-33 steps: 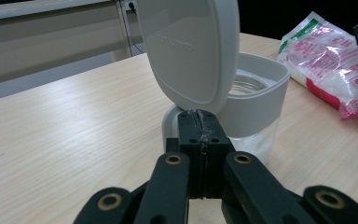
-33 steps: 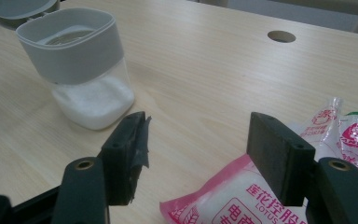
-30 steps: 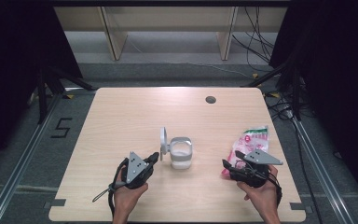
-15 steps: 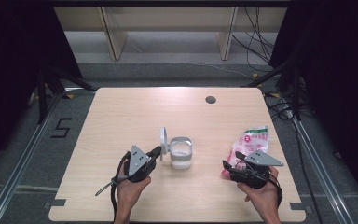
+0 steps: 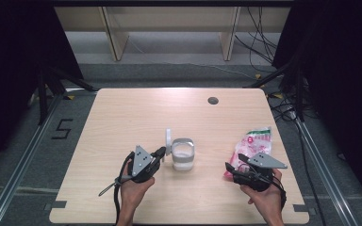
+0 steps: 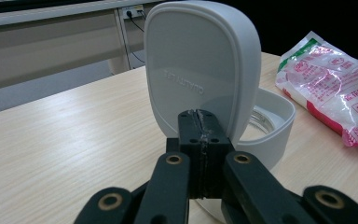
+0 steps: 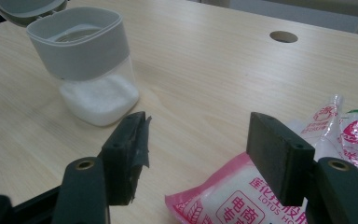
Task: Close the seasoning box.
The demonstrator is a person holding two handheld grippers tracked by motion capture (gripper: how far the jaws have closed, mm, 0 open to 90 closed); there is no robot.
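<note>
- Table (image 5: 122, 117): one, light wood. The high view takes in the whole top with its single round hole (image 5: 212, 100) near the far edge; my right gripper view catches that hole too.
- Bag (image 5: 254, 143): one, pink and white plastic with a green corner, lying flat at the right side of the table. My right gripper view shows red print on it, too small to make out from above.
- Jar (image 5: 183, 155): one, mid-table, upright, with a grey collar. My right gripper view shows white powder in its clear lower part.
- Lid (image 6: 200, 65): one, white, hinged up and standing on edge. My left gripper view shows raised lettering on its inner face.
- My left gripper (image 5: 159, 152): fingers pressed together, nothing between them, tips just before the lid's lower edge; contact I cannot tell.
- My right gripper (image 7: 205, 158): fingers spread, hovering over the bag's near end, pinching nothing.
</note>
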